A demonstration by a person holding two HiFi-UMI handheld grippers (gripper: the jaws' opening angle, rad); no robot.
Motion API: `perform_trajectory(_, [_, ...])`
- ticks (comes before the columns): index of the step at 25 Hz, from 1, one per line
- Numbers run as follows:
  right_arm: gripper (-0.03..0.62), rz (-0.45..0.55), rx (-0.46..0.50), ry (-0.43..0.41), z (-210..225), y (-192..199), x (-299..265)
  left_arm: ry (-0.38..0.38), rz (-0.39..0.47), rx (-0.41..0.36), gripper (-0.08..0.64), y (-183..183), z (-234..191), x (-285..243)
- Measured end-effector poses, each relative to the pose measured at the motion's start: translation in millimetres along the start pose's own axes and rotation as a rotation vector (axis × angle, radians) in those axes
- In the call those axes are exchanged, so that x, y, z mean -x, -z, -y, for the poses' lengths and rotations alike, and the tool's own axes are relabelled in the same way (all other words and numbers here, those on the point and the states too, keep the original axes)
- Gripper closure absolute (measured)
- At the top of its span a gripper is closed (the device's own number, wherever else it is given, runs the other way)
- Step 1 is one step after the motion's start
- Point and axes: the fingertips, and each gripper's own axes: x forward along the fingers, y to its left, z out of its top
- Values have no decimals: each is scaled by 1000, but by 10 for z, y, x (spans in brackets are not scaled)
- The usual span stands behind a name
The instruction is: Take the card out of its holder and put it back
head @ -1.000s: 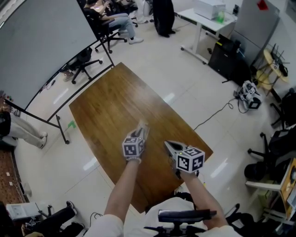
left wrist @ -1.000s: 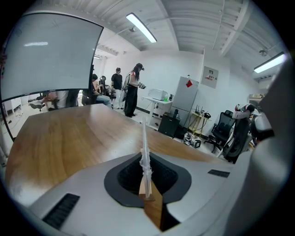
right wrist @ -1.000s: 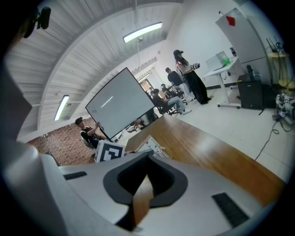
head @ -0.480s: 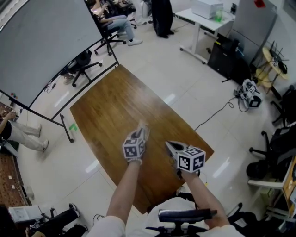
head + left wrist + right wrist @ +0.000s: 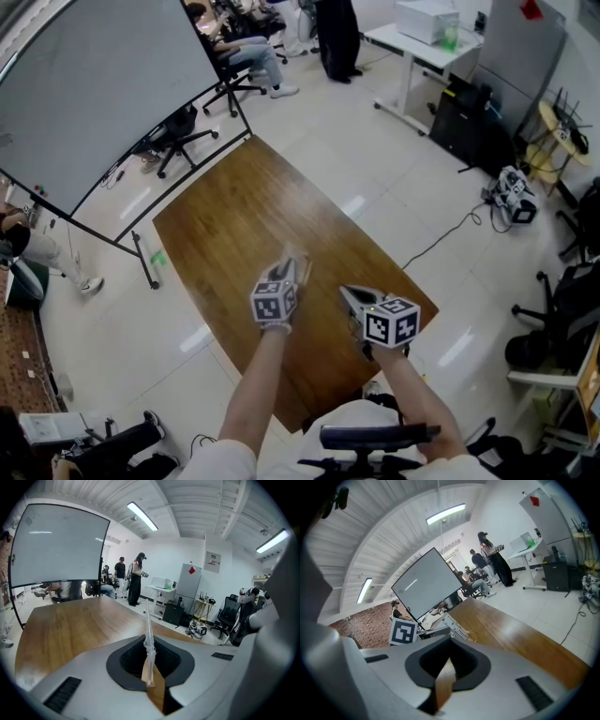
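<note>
our left gripper (image 5: 290,272) is clamped on the thin clear plastic card holder (image 5: 148,634), held edge-up above the brown wooden table (image 5: 234,216). our right gripper (image 5: 349,296) is closed, empty, just beside it.

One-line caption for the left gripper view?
Left gripper shut on a clear card holder, held edge-on above the wooden table.
</note>
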Motion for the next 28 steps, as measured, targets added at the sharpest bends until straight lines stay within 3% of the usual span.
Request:
perform_trajectory(9, [592, 1, 15, -24, -49, -8, 93, -21, 97, -16, 545, -382, 85, 361])
perform_trajectory(16, [592, 26, 35, -60, -148, -122, 230, -19, 182, 63, 545, -567, 296, 893])
perform_trajectory(22, [592, 28, 50, -102, -289, -100, 326, 7, 199, 128, 545, -473, 586, 1403])
perform_trajectory(28, [592, 18, 62, -127, -393, 29, 458, -24, 183, 154, 545, -189, 791, 1798])
